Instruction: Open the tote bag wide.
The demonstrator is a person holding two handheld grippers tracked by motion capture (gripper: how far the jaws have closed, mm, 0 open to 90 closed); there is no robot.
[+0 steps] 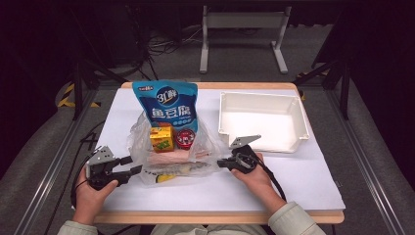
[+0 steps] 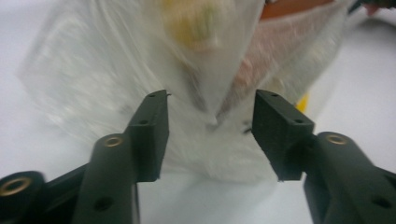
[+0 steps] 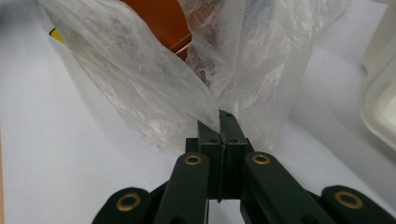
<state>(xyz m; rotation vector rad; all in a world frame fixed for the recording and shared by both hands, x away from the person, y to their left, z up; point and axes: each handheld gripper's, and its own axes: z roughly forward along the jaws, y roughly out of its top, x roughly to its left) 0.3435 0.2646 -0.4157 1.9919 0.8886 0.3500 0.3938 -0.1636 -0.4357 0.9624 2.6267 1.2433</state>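
White bench point(image 1: 303, 181) is carrying the plastic bag point(image 1: 147, 142) of groceries at its centre. Right gripper point(image 3: 219, 122) is pinching the bag's edge, fingers clenched; left gripper point(image 2: 210, 126), fingers spread, should be closing on film alone, then pulling gently apart.

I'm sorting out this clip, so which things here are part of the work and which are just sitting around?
In the job:
clear plastic bag
right gripper, shut on the bag's edge
left gripper, open at the bag

Lying about:
white tray
blue pouch
yellow carton
red can
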